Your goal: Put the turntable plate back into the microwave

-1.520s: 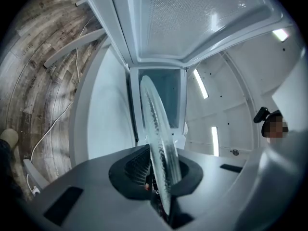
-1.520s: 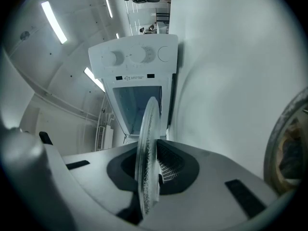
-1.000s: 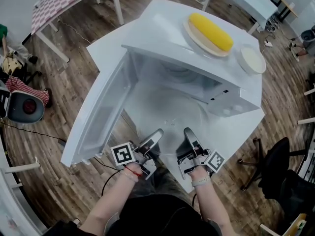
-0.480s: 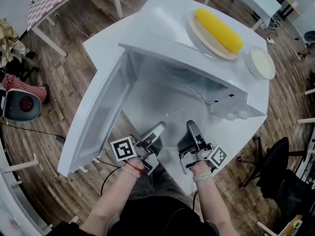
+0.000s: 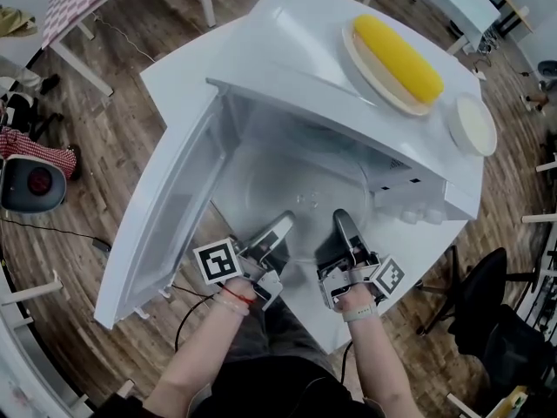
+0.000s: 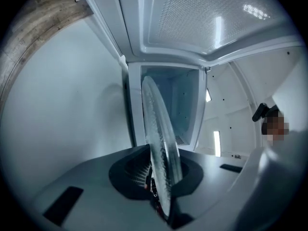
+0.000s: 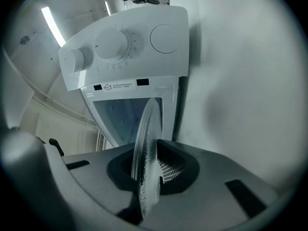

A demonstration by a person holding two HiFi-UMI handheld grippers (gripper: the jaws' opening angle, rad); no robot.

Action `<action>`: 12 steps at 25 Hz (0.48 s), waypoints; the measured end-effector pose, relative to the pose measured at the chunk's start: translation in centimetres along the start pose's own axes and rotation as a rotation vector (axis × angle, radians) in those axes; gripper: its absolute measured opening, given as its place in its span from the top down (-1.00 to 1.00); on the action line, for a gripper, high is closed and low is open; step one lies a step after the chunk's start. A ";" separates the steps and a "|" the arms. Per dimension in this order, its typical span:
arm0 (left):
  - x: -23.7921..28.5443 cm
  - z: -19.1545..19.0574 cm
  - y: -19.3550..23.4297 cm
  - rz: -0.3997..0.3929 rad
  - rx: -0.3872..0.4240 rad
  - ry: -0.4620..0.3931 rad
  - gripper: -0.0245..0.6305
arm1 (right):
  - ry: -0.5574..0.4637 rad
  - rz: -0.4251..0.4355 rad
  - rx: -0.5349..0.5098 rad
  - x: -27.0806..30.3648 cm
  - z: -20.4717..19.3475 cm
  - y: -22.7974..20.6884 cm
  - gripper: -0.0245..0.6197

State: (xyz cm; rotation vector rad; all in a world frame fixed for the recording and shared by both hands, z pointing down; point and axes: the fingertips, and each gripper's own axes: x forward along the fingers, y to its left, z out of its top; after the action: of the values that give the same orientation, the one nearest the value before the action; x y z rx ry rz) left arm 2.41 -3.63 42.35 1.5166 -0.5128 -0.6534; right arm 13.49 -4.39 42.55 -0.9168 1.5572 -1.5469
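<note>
Left gripper (image 5: 277, 232) and right gripper (image 5: 342, 228) each pinch the near rim of the plate (image 5: 300, 185), which sits at the microwave (image 5: 287, 68) mouth. Uneven lifting could slip the glass or knock it on the frame.

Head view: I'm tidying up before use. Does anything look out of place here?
A beige plate with a corn cob and a small white dish seem to sit on top of the microwave, an odd place for food. Otherwise fine: the left gripper and right gripper both grip the turntable plate.
</note>
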 end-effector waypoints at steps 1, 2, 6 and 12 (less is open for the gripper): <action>0.1 0.1 0.1 0.002 -0.005 -0.001 0.83 | -0.001 -0.002 0.002 0.1 0.1 -0.1 0.80; 0.1 0.1 0.2 0.006 -0.007 -0.002 0.83 | -0.002 -0.004 0.003 0.2 0.1 -0.2 0.80; 0.3 0.6 0.7 0.020 0.001 0.000 0.83 | 0.000 -0.007 0.009 0.7 0.3 -0.6 0.80; 0.6 1.1 0.9 0.021 -0.008 -0.007 0.83 | -0.007 -0.010 0.025 1.2 0.4 -1.0 0.80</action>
State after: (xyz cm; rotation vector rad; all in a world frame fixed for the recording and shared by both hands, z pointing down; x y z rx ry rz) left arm 2.16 -4.91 43.24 1.5003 -0.5304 -0.6445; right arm 13.32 -5.66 43.58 -0.9170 1.5275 -1.5651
